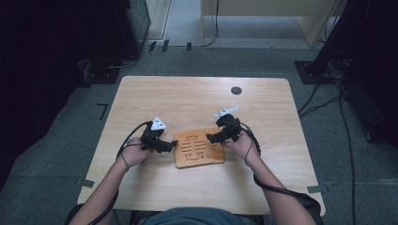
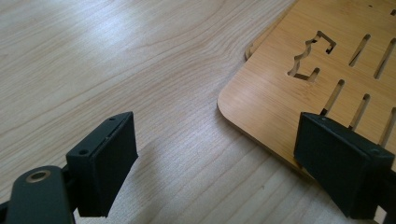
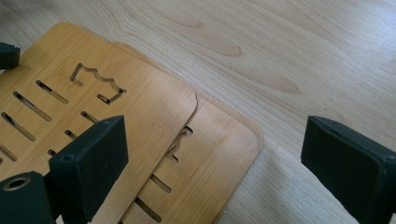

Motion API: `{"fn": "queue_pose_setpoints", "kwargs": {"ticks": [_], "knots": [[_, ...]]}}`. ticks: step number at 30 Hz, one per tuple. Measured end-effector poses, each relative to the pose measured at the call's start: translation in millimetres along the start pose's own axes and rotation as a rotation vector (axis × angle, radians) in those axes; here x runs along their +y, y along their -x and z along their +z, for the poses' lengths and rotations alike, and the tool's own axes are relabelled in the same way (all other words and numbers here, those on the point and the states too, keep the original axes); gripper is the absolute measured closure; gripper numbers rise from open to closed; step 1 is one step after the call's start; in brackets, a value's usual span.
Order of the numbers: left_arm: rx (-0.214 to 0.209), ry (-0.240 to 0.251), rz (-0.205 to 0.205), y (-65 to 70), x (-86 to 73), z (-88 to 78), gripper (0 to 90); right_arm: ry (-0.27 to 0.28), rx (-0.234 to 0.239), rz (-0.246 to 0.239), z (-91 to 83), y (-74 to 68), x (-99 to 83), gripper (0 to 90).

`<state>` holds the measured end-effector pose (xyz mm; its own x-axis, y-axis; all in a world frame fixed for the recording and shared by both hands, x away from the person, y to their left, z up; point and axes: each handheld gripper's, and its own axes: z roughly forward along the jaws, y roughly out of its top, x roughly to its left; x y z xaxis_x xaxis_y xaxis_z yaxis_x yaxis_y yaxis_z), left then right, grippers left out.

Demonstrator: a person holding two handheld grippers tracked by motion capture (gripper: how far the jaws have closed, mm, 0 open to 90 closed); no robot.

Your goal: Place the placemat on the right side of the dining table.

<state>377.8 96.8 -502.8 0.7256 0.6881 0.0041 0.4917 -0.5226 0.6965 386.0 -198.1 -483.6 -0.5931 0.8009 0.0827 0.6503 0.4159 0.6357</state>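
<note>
Two thin wooden boards with cut slots lie stacked in the middle of the table. The upper board (image 1: pixel 193 148) (image 2: pixel 299 70) (image 3: pixel 93 93) sits shifted left, so the lower board (image 1: pixel 218 152) (image 3: pixel 219 140) peeks out on the right. My left gripper (image 1: pixel 172 145) (image 2: pixel 219 163) is open at the stack's left edge; one jaw hangs over the upper board's corner, the other over bare table. At the stack's upper right corner my right gripper (image 1: pixel 212 138) (image 3: pixel 219 163) is open too, straddling both boards' edges. Neither gripper holds anything.
The light wooden table (image 1: pixel 187 98) has a round dark hole (image 1: pixel 236 90) near its far right. Cables trail from both grippers towards the person. Grey carpet, black stands and loose cables surround the table.
</note>
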Motion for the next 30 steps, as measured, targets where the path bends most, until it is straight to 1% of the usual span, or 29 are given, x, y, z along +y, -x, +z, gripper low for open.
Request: {"fn": "queue_pose_setpoints", "kwargs": {"ticks": [4, 6, 8, 9, 10, 12, 15, 16, 17, 18, 19, 20, 21, 25, 27, 30], "knots": [[-0.006, 0.000, -0.014, -1.1, -0.9, -0.1, 12.3, 0.003, 0.001, -0.007, -0.4, -1.9, 0.6, 7.1], [-0.008, -0.007, -0.016, -2.2, -1.5, 0.0, 12.3, 0.004, 0.005, -0.001, -1.2, -3.3, 1.1, 7.1], [0.003, -0.018, -0.004, -2.0, -2.1, 0.5, 12.3, 0.007, 0.009, -0.008, -1.6, -4.4, 1.7, 7.2], [0.010, -0.023, 0.011, -1.7, -2.4, 0.5, 12.3, 0.007, 0.011, -0.009, -1.6, -5.6, 2.0, 7.2], [0.011, -0.027, 0.016, -1.5, -2.6, 0.5, 12.3, 0.006, 0.006, -0.014, -1.6, -6.9, 2.2, 7.2], [0.013, -0.032, 0.014, -1.3, -3.0, 1.3, 12.3, 0.005, 0.008, -0.023, -1.1, -8.0, 2.3, 7.1], [0.003, -0.025, -0.011, -2.1, -3.9, 3.1, 12.3, 0.003, 0.020, -0.018, 0.2, -9.9, 2.6, 7.2], [0.000, -0.024, -0.016, -2.5, -4.1, 3.3, 12.2, 0.001, 0.025, -0.015, 0.4, -10.5, 2.7, 8.6], [-0.002, -0.025, -0.021, -3.1, -4.3, 3.4, 12.2, 0.003, 0.033, -0.017, 0.8, -10.8, 2.8, 13.1], [-0.003, -0.025, -0.024, -3.2, -4.4, 3.4, 12.3, -0.010, 0.035, -0.020, 2.3, -12.2, 2.4, 16.6], [-0.003, -0.025, -0.026, -3.2, -4.5, 3.5, 12.3, -0.018, 0.039, -0.030, 3.3, -12.9, 1.8, 16.6], [-0.003, -0.025, -0.027, -3.3, -4.5, 3.4, 12.3, -0.018, 0.039, -0.030, 3.3, -12.9, 1.8, 16.6], [-0.003, -0.026, -0.029, -3.2, -4.5, 3.4, 12.3, -0.030, 0.046, -0.042, 5.6, -14.0, 0.7, 16.7], [-0.006, -0.027, -0.036, -3.5, -4.7, 3.6, 12.3, -0.038, 0.060, -0.037, 7.1, -15.7, 0.7, 16.8], [-0.006, -0.026, -0.040, -3.5, -4.8, 3.8, 12.3, -0.038, 0.067, -0.043, 8.1, -16.9, 0.9, 17.3], [-0.008, -0.027, -0.052, -3.5, -4.8, 4.1, 12.2, -0.052, 0.086, -0.018, 9.3, -19.4, 1.0, 19.3]]}}
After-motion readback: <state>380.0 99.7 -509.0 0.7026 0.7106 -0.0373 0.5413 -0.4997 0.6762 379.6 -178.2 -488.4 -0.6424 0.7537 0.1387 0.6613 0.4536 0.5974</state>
